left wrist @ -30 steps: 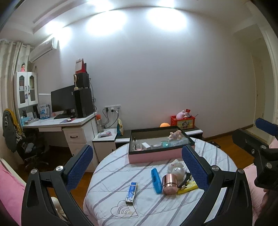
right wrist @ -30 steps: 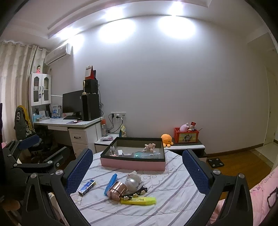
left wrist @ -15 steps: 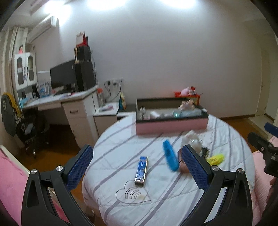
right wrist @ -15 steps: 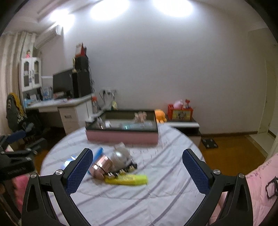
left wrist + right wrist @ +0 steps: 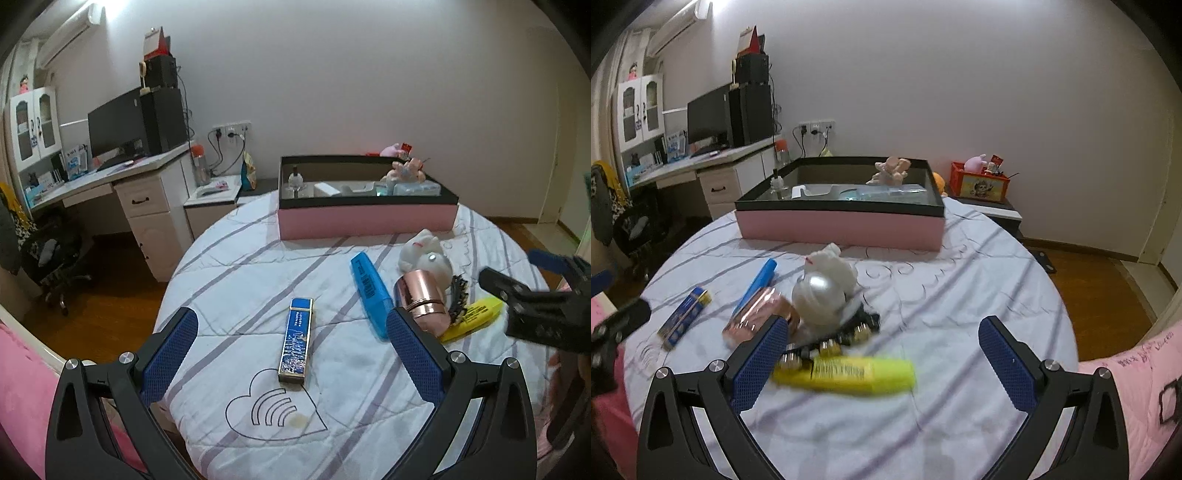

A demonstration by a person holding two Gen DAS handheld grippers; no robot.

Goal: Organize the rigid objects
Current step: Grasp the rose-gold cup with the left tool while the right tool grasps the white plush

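We hold the left gripper (image 5: 291, 343) and the right gripper (image 5: 882, 354) spread wide, empty, above the round table (image 5: 236, 258).

Desk (image 5: 122, 177) with monitor (image 5: 114, 125), red crate (image 5: 979, 182)

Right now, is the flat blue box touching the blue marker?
Apart. In the left wrist view the blue box lies alone on the cloth, with a clear strip of striped sheet between it and the blue marker.
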